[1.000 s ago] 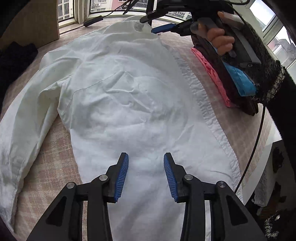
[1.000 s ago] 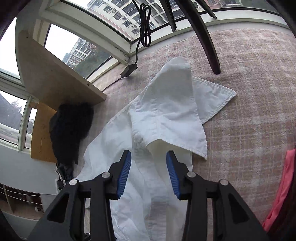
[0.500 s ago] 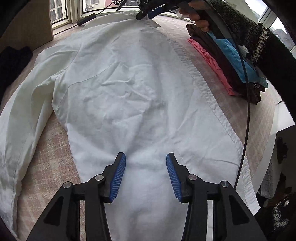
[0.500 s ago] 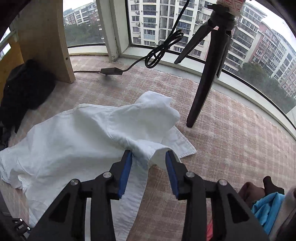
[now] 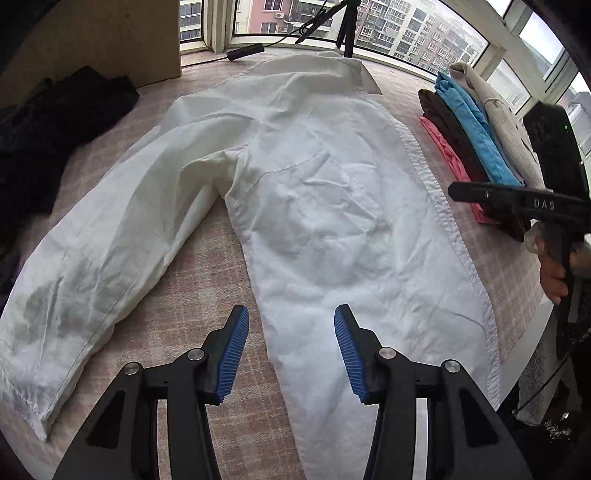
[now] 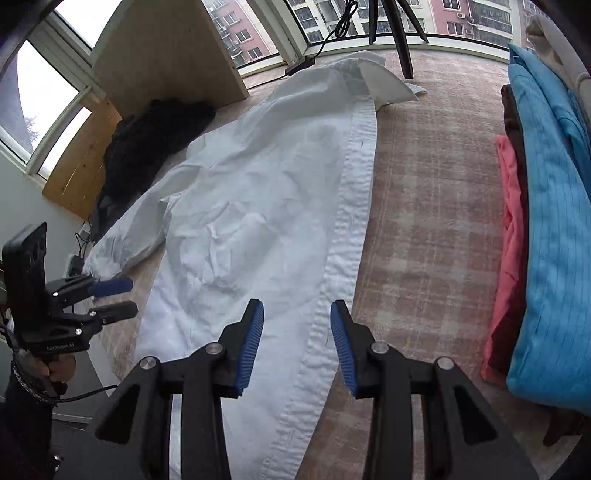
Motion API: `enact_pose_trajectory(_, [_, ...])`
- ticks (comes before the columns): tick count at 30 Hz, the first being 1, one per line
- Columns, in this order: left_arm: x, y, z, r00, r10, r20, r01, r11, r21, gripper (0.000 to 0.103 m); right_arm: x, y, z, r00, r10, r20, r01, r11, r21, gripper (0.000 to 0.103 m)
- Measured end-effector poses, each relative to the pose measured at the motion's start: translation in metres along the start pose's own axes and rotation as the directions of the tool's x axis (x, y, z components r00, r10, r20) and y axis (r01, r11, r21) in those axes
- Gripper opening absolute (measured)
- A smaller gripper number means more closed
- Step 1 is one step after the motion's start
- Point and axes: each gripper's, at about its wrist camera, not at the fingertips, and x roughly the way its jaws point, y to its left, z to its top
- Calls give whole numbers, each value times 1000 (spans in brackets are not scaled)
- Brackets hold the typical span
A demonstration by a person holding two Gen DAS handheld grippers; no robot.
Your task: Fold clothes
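White shirt (image 5: 317,206) is spread flat on the checked cloth (image 6: 424,206), collar at the far end by the window, one sleeve (image 5: 92,269) stretched out to the left of the left tongs (image 5: 291,347). Left tongs hang over the near part of the shirt w/ blue pads (image 5: 232,350) apart, nothing between them, they've just opened a bit wider. Right tongs (image 6: 297,343) are over the buttoned edge strip (image 6: 343,236) of the shirt, also apart and not pinching anything afaict, cloth is just below them. Stack of folded clothes (image 6: 546,229) (pink, brown, blue, cream on top) sits well to the right of both tongs, apart from the shirt. Dark heap of clothes (image 5: 55,129) is far left, beside a wooden board (image 5: 110,37). Tripod (image 6: 399,33) + a cable stand past the collar. A hand (image 6: 59,369) grips the left tool's handle in the right cam.
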Motion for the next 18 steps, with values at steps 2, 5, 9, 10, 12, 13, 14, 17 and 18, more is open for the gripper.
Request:
enact_pose_trajectory(2, [0, 1, 14, 1000, -15, 21, 15, 1000, -11, 46, 11, 8, -22, 1000, -23, -9, 23, 1000, -10, 38])
enact_pose_trajectory(5, [21, -13, 43, 998, -34, 53, 32, 999, 25, 47, 11, 24, -44, 993, -114, -8, 112, 989, -94, 38])
enact_pose_trajectory(9, [65, -15, 55, 988, 151, -16, -149, 983, 105, 46, -11, 29, -69, 970, -240, -28, 232, 958, -171, 37])
enact_pose_trajectory(10, [64, -9, 50, 986, 163, -27, -160, 982, 99, 49, -21, 28, -74, 967, -254, -21, 248, 955, -164, 37])
enact_pose_trajectory(12, [47, -4, 36, 988, 156, -17, -154, 985, 70, 47, -43, 28, -81, 980, -196, 15, 197, 974, -116, 37])
enact_pose_trajectory(13, [37, -3, 29, 989, 147, -7, -146, 988, 53, 45, -49, 32, -84, 986, -161, 34, 164, 981, -106, 37])
enact_pose_trajectory(14, [26, -6, 19, 992, 127, 3, -127, 991, 52, 45, -52, 40, -88, 991, -121, 58, 127, 985, -116, 37])
enact_pose_trajectory(17, [4, -32, -20, 1000, 13, 4, -14, 995, 97, 46, -34, 65, -98, 993, -104, 56, 113, 978, -175, 37])
enact_pose_trajectory(18, [1, -42, -33, 999, -32, -8, 33, 994, 103, 46, -25, 71, -102, 993, -111, 45, 118, 973, -198, 37])
